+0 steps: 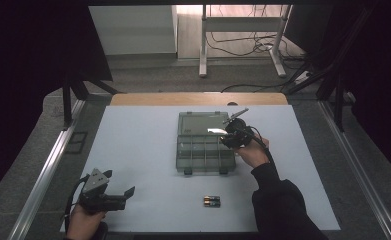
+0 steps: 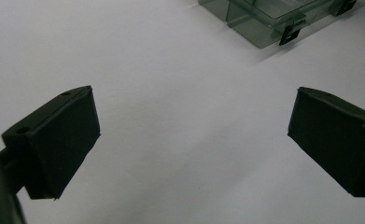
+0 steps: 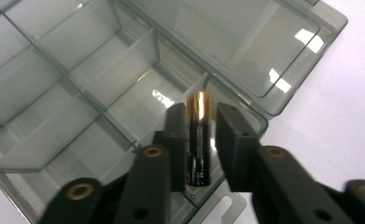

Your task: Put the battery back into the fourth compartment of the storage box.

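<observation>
A clear grey compartment box (image 1: 204,156) lies open in the middle of the white table, its lid (image 1: 199,123) folded back. My right gripper (image 1: 231,136) hovers over the box's right end, shut on a black and gold battery (image 3: 199,140) held upright above a right-hand compartment (image 3: 138,126). Two more batteries (image 1: 212,201) lie side by side near the table's front edge. At the front left, my left gripper (image 1: 119,194) rests low over the bare table, jaws wide apart and nothing between them; its view catches the box's latched corner (image 2: 283,23) far off.
The white table top (image 1: 143,150) has a wooden strip (image 1: 198,98) at its far edge. Metal rails (image 1: 48,165) run along both sides. Beyond stand a desk frame (image 1: 243,40) and floor cables (image 1: 243,47).
</observation>
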Demonstrator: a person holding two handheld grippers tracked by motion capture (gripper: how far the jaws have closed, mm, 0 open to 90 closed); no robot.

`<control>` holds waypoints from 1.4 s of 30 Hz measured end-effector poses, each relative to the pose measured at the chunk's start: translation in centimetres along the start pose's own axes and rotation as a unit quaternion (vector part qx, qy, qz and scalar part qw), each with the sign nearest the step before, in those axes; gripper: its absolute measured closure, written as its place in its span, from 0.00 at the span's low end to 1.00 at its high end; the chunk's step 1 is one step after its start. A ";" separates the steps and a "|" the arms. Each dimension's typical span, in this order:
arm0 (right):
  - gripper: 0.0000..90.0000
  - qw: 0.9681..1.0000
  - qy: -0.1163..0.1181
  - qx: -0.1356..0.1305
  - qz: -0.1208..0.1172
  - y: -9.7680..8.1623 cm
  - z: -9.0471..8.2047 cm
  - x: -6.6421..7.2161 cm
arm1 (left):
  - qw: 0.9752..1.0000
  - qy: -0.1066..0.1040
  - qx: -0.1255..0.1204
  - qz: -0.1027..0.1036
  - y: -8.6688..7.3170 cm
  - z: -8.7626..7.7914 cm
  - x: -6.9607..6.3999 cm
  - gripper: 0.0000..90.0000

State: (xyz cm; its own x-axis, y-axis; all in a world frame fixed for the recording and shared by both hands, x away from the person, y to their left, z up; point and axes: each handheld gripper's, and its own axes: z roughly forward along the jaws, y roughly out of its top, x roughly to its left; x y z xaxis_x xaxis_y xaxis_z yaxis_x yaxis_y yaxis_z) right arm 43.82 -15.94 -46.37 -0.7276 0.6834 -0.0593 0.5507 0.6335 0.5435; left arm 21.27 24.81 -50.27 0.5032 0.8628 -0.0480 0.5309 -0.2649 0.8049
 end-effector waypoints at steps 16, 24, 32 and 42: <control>0.36 0.999 0.008 -0.034 -0.030 -1.3 -2.9 1.1 | 1.000 0.000 -0.002 -0.002 -0.1 -0.1 0.0 0.03; 0.13 0.998 0.034 -0.037 -0.044 -2.5 -4.2 2.5 | 1.000 0.000 -0.002 -0.001 0.0 -0.1 0.0 0.03; 0.00 0.996 0.047 -0.040 -0.057 -3.2 -5.1 4.3 | 1.000 0.000 -0.003 -0.001 -0.1 -0.1 0.0 0.03; 0.00 0.995 0.067 -0.036 -0.064 -4.3 -6.0 6.4 | 1.000 0.000 -0.003 -0.001 -0.1 -0.1 0.0 0.03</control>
State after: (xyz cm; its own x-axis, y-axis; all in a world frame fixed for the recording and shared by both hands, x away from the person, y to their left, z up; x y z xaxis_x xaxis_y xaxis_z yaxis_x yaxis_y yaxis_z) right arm 34.36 -16.48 -44.11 -0.8405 0.5414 -0.0215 0.4234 0.6811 0.5973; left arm 21.16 24.89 -50.25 0.5021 0.8634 -0.0498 0.5281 -0.2606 0.8082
